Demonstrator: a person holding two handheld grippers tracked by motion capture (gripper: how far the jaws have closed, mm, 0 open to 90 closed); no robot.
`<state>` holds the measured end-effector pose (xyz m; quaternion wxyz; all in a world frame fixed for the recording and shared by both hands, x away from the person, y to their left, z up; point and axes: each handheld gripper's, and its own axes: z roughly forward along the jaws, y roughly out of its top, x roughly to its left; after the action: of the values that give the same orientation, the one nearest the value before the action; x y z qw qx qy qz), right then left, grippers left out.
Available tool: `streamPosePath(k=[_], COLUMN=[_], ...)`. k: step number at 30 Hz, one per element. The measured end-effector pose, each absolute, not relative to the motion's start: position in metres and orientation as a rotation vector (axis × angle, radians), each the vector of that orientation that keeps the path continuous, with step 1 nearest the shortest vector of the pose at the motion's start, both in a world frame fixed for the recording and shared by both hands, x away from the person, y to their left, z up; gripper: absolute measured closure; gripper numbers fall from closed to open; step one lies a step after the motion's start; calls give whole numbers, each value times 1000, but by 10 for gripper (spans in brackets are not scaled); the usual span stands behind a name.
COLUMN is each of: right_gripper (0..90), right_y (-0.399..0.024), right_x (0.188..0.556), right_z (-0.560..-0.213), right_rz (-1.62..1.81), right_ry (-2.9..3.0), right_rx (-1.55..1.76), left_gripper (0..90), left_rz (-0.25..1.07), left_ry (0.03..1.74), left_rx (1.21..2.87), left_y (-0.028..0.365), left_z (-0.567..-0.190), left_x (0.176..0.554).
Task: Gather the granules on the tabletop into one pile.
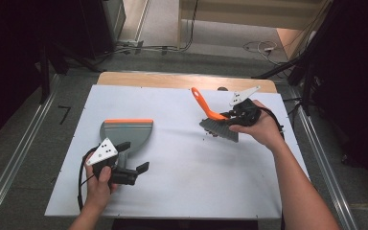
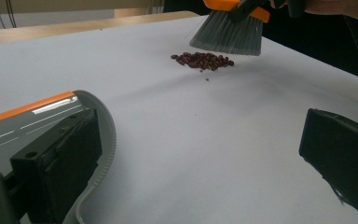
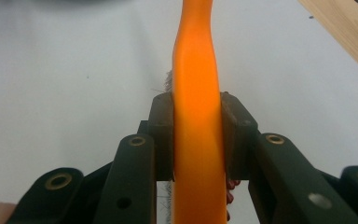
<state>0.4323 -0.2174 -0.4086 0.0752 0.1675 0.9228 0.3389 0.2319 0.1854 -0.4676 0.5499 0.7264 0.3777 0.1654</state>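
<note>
In the right gripper view we see the right gripper (image 3: 196, 140) pinching the brush (image 3: 196, 84). Its two black fingers (image 3: 162, 135) press on both sides of the smooth orange handle. In the high view that gripper (image 1: 232, 116) sits in the person's right hand (image 1: 258, 125), near the far right part of the table (image 1: 182, 187). The brush (image 1: 210, 111) has a curved orange handle that points up and away, and stiff grey bristles that point down at the table.

Just under the bristles lies a small pile of dark red beans (image 2: 203, 60), as the left gripper view shows. They look small and round, but they are a bit blurry, so we cannot be sure what kind they are.

The left gripper (image 1: 134, 160) has its fingers (image 2: 342, 158) spread wide apart, with nothing between them. One finger is right beside the curved side of the dustpan (image 1: 126, 132); we cannot tell if it touches. The dustpan is flat and grey, with an orange strip along its front edge. It lies on the near left part of the table, well apart from the beans.

The table top is white, smooth and plain. Nothing lies between the dustpan and the beans.
</note>
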Motion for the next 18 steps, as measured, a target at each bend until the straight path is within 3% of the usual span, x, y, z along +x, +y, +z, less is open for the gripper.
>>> streamPosePath(k=[18], right_gripper=[684], right_y=[-274], right_x=[368], right_z=[-414], right_rz=[1228], right_ry=[2513], right_rx=[1005], left_gripper=[0], left_rz=[402], left_ry=[898], left_rx=[1718], left_y=[186], left_z=[-467], left_x=[231])
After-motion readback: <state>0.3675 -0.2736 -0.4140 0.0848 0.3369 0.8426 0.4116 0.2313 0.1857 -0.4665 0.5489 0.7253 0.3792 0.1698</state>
